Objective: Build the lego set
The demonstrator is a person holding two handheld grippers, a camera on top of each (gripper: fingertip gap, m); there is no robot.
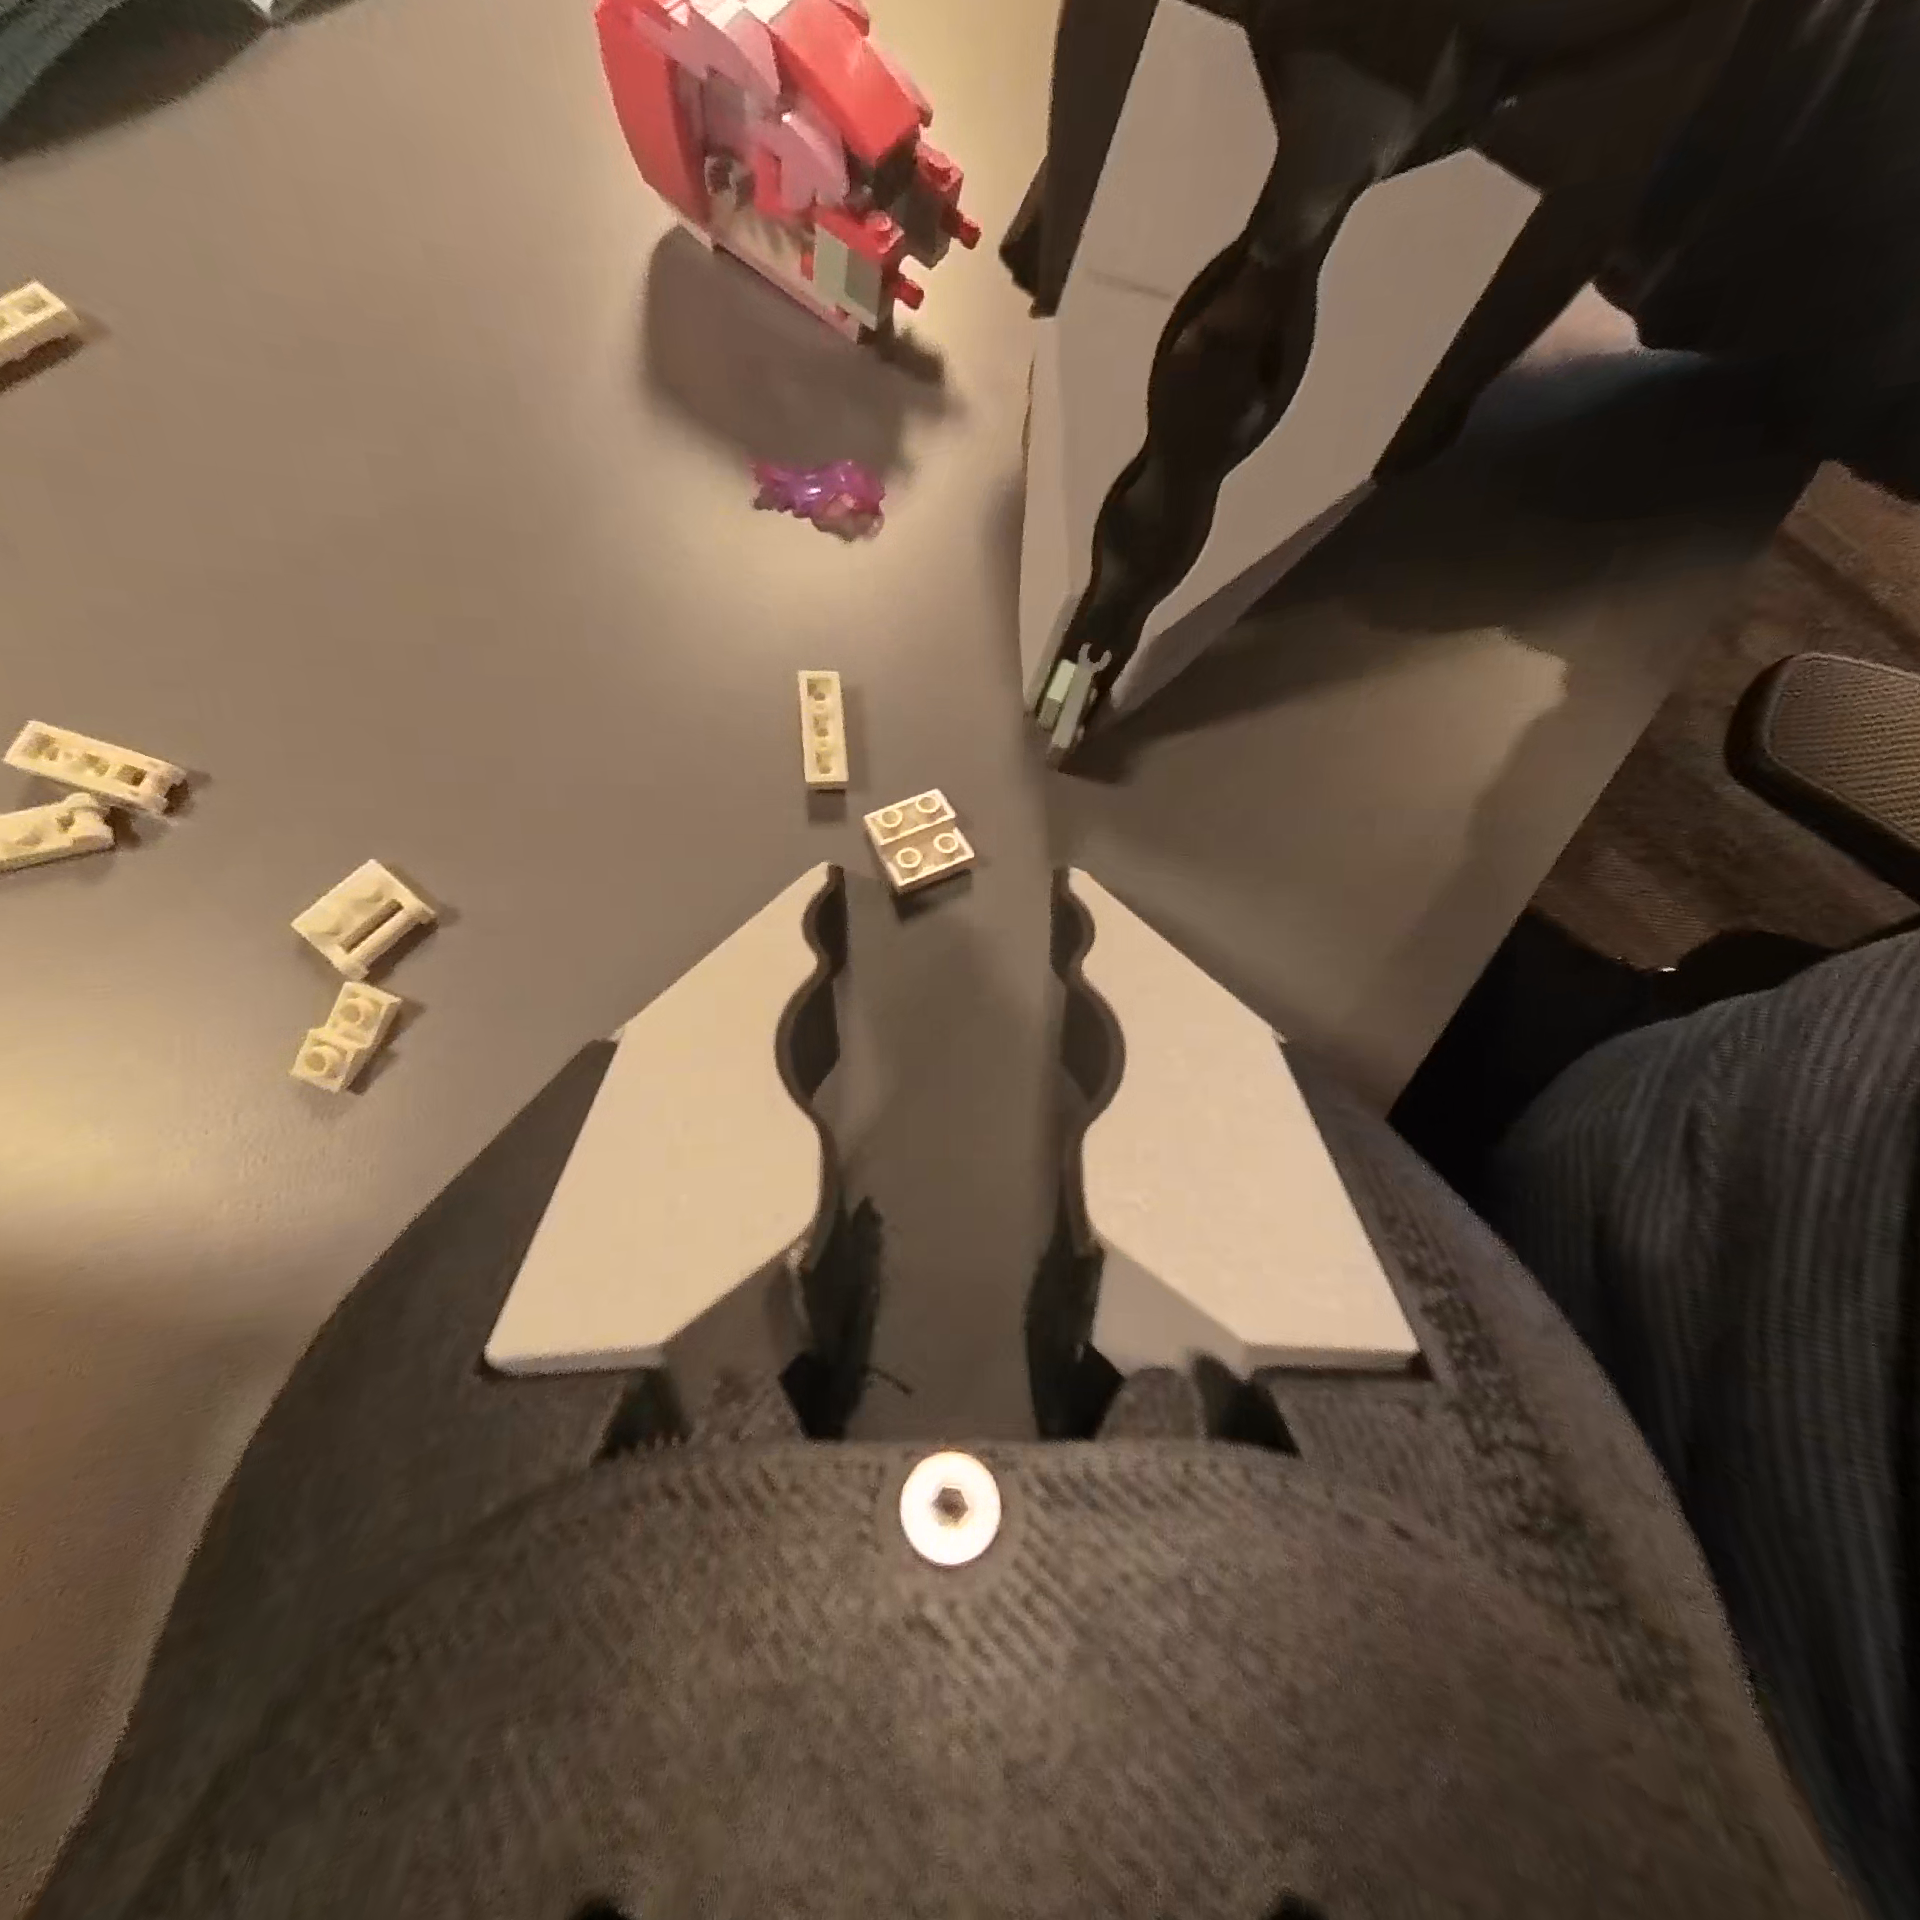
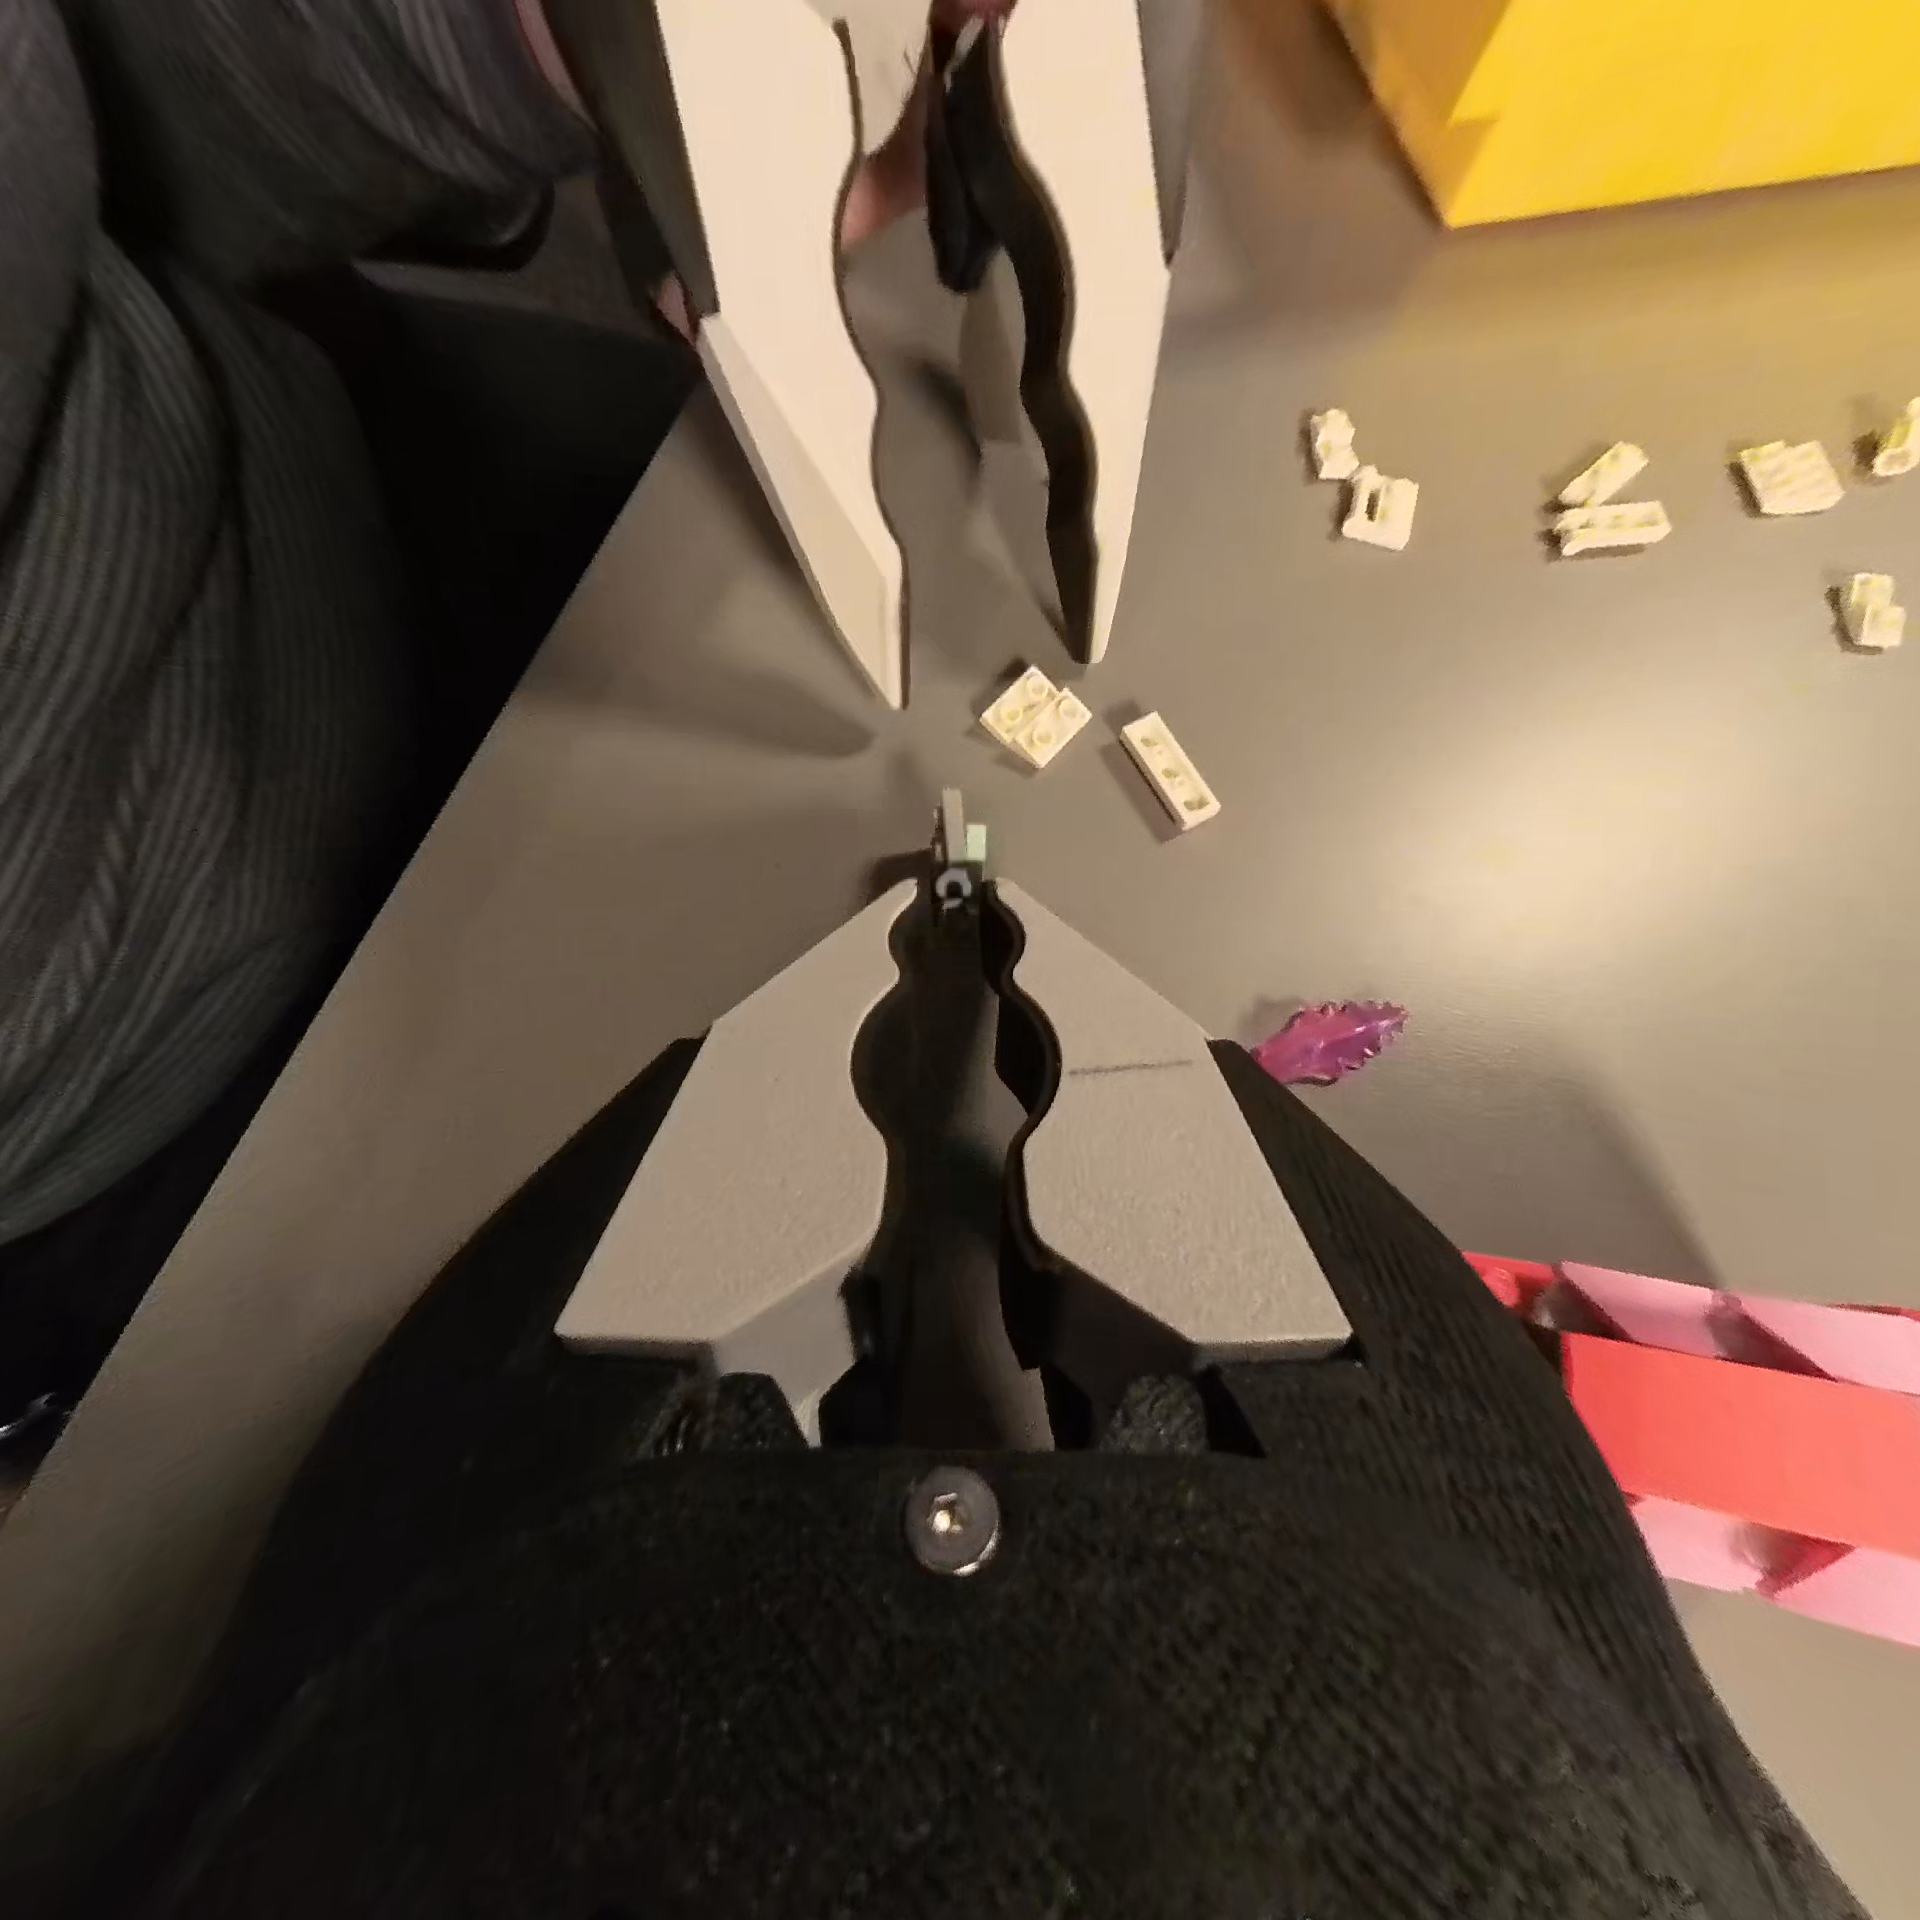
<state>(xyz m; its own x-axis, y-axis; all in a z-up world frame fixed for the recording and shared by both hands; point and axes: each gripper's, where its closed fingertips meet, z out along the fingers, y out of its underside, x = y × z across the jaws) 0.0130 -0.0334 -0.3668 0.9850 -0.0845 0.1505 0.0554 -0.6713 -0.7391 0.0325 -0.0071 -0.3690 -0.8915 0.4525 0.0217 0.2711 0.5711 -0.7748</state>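
Observation:
My left gripper (image 1: 951,883) is open and holds nothing, low over the grey table (image 1: 416,582). A cream two-by-two brick (image 1: 923,840) lies on the table just ahead of its fingertips, untouched. A cream narrow plate (image 1: 823,727) lies beyond it. My right gripper (image 2: 956,883) is shut on a small grey and pale green piece (image 2: 961,847) that sticks out past its tips. The left wrist view shows it too, tips down near the table (image 1: 1070,717). The right wrist view shows the open left gripper (image 2: 987,665) above the brick (image 2: 1036,717) and the plate (image 2: 1169,779).
A red and pink brick model (image 1: 790,156) lies at the far side of the table. A purple translucent piece (image 1: 821,497) lies nearer. Several loose cream pieces (image 1: 364,920) are scattered to the left. A yellow box (image 2: 1662,104) stands beyond. A person's striped leg (image 1: 1714,1195) is beside the table edge. The gap from one gripper's tips to the other's is roughly 4 cm.

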